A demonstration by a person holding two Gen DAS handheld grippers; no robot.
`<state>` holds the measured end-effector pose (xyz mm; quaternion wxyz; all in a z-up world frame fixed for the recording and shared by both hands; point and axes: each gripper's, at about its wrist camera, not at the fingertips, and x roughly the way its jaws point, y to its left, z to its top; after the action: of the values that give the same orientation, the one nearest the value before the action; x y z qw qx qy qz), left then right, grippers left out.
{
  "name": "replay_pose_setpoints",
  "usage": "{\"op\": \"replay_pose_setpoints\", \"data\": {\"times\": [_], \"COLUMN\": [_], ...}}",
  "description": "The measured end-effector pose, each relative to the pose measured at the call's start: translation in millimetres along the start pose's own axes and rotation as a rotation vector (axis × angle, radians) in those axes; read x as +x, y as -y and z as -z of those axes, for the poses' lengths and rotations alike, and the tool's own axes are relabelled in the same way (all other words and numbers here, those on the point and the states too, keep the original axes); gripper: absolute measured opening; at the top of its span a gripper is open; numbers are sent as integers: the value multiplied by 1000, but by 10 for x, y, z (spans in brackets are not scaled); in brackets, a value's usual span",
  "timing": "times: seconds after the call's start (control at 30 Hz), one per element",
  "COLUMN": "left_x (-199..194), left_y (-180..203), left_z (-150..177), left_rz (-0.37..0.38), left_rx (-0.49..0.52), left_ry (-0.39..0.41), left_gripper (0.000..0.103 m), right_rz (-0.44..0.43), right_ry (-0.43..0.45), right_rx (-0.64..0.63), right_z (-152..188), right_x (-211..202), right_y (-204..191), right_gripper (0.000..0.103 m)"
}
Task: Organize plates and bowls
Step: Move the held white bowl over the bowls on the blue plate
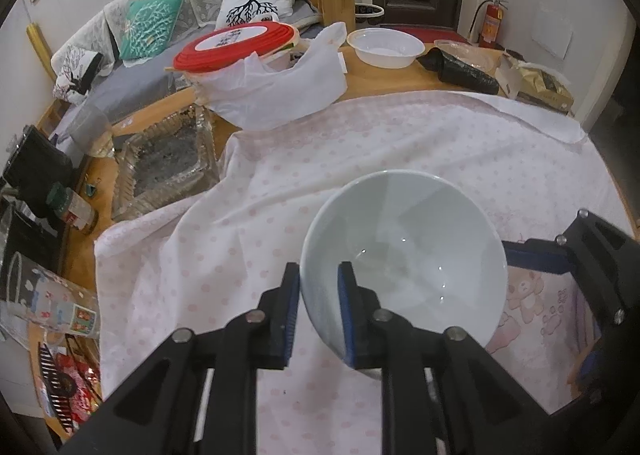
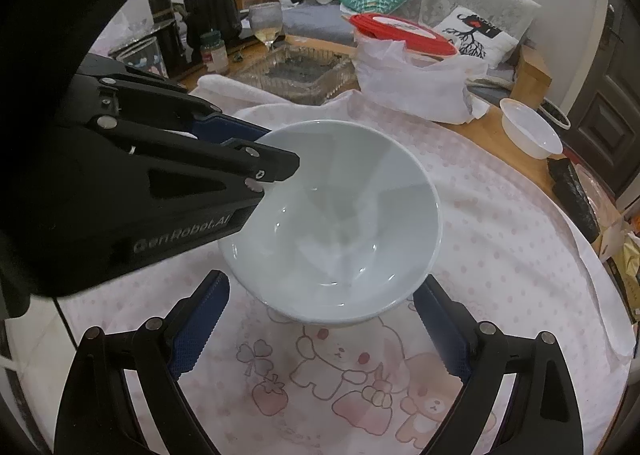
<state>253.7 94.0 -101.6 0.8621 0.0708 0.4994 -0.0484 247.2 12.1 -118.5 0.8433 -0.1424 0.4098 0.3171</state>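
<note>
A pale blue-white ceramic bowl (image 1: 404,251) sits over the pink patterned cloth (image 1: 280,191). My left gripper (image 1: 319,287) is shut on its near-left rim, one finger inside and one outside. In the right wrist view the same bowl (image 2: 340,215) fills the middle, with the left gripper (image 2: 266,151) clamped on its left rim. My right gripper (image 2: 320,319) is open, its blue-padded fingers spread either side of the bowl's near edge, apart from it. The right gripper also shows at the right edge of the left wrist view (image 1: 560,255).
A white plastic bowl (image 1: 386,47) stands on the wooden table at the back. A red-lidded container (image 1: 240,45) in a white bag, a glass tray (image 1: 168,163), a spice jar (image 1: 74,209), a wine glass (image 2: 266,21) and black kettles (image 2: 212,15) crowd the table's far side.
</note>
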Motion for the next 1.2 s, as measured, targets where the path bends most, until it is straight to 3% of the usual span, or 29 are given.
{"op": "replay_pose_setpoints", "data": {"times": [0.07, 0.23, 0.47, 0.73, 1.2], "left_x": [5, 85, 258, 384, 419], "left_y": [-20, -97, -138, -180, -230], "left_z": [7, 32, 32, 26, 41], "left_rz": [13, 90, 143, 163, 199], "left_rx": [-13, -76, -111, -107, -110], "left_ry": [-3, -16, -27, -23, -9], "left_gripper": [26, 26, 26, 17, 18], "right_rz": [1, 14, -54, -25, -23], "right_ry": [14, 101, 61, 59, 19], "right_rx": [-12, -42, 54, 11, 29], "right_z": [49, 190, 218, 164, 165], "right_x": [4, 50, 380, 559, 820], "right_y": [-32, -93, 67, 104, 167], "right_gripper": [100, 102, 102, 102, 102]}}
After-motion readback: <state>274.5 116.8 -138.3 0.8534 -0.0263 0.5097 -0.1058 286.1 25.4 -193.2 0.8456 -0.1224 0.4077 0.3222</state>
